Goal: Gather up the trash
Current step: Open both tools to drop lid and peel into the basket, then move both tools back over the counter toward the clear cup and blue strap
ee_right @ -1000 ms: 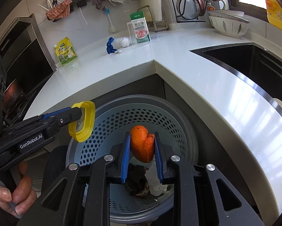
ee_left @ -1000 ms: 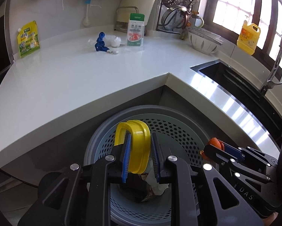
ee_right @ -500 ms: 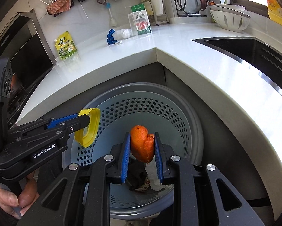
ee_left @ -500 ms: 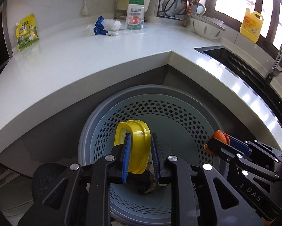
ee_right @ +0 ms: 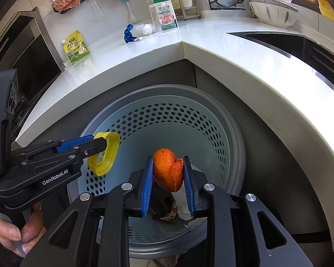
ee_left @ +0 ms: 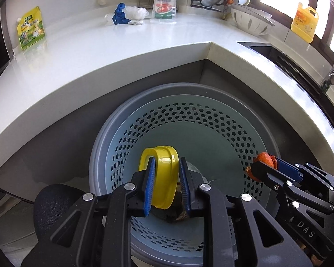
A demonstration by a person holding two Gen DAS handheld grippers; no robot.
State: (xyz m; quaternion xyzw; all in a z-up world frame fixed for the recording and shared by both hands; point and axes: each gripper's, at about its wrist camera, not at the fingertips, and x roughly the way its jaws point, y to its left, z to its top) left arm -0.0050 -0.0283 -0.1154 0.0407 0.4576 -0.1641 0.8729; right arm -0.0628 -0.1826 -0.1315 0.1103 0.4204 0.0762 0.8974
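Trash hangs over the bin (ee_left: 104,153): yellow lid (ee_left: 162,178) between the left gripper's (ee_left: 165,166) opening jaws, orange peel (ee_right: 168,171) between the right gripper's (ee_right: 168,165) opening jaws; either might stick to a pad.

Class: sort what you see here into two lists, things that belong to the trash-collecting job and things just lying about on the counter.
Job:
yellow lid
orange peel
bin

Lying about:
green pouch
blue ribbon
box
bowl
yellow jug
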